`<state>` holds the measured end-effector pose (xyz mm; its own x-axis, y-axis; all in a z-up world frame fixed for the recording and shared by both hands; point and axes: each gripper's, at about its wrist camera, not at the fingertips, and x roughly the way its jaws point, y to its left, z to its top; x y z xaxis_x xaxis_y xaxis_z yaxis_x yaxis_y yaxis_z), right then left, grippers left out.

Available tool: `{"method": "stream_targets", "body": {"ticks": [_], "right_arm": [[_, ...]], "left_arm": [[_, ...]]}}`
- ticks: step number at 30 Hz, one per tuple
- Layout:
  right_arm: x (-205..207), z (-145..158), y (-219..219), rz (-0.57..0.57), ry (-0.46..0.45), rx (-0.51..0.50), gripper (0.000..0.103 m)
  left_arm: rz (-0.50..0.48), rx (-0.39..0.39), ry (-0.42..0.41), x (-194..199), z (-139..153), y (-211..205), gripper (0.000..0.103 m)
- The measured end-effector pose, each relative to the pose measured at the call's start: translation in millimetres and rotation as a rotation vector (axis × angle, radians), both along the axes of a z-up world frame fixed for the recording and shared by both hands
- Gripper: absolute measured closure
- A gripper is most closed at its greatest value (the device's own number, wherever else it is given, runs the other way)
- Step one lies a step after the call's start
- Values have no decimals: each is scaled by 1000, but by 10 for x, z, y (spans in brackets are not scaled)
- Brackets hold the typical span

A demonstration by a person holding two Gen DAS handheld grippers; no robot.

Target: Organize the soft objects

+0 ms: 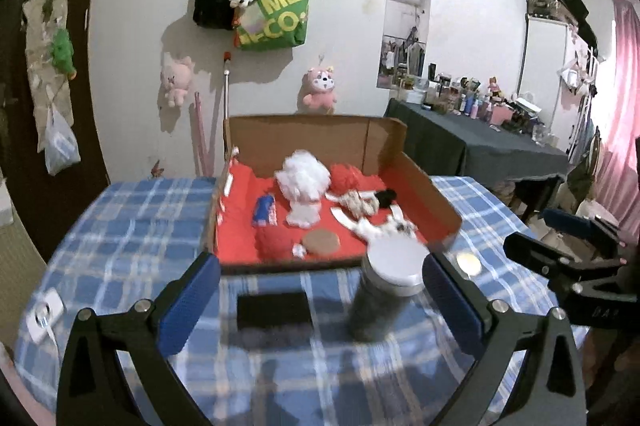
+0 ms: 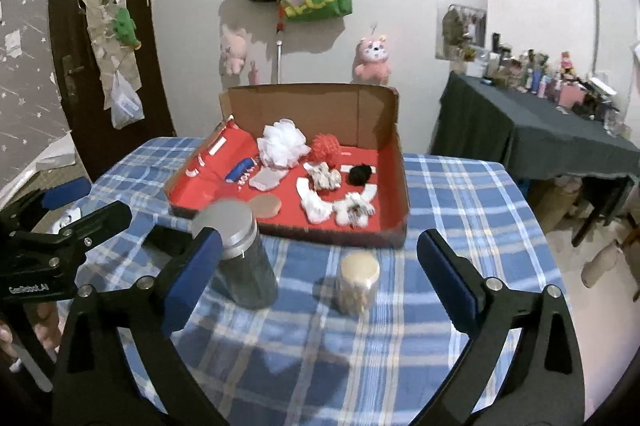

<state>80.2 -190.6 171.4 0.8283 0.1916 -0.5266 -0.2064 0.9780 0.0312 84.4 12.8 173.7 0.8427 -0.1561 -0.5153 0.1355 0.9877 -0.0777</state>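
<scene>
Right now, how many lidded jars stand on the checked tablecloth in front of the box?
2. The tall dark jar stands near the box's front left corner; the shorter jar with the gold lid stands to its right. Neither is gripped.

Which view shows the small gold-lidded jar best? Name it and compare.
The right wrist view: the small gold-lidded jar stands whole and unblocked on the checked tablecloth. The left wrist view shows only its lid, beyond that gripper's right finger.
</scene>
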Motion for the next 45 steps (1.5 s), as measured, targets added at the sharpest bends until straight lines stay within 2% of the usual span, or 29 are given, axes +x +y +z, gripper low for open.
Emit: {"method": "stream_targets", "body": {"ticks": [4, 8, 16, 20, 25, 28, 45], "right_arm": [[-234, -288, 33, -38, -18, -30, 3], [-278, -615, 65, -53, 17, -37, 3], [-58, -1262, 96, -84, 177, -50, 3], [7, -1445, 91, -106, 231, -58, 3], [68, -1588, 35, -141, 276, -86, 3], [51, -1589, 7, -155, 272, -78, 3], [67, -1607, -13, -147, 274, -75, 1]], "left_arm": [[19, 4, 15, -138, -279, -23, 0], [34, -5, 83, -129, -626, -12, 0], [50, 25, 227, 14, -1254, -20, 0], [60, 38, 274, 75, -1451, -33, 0], [76, 72, 294, 113, -1528, -79, 0], [80, 99, 299, 119, -1544, -118, 0], [102, 93, 298, 166, -1552, -99, 0]]}}
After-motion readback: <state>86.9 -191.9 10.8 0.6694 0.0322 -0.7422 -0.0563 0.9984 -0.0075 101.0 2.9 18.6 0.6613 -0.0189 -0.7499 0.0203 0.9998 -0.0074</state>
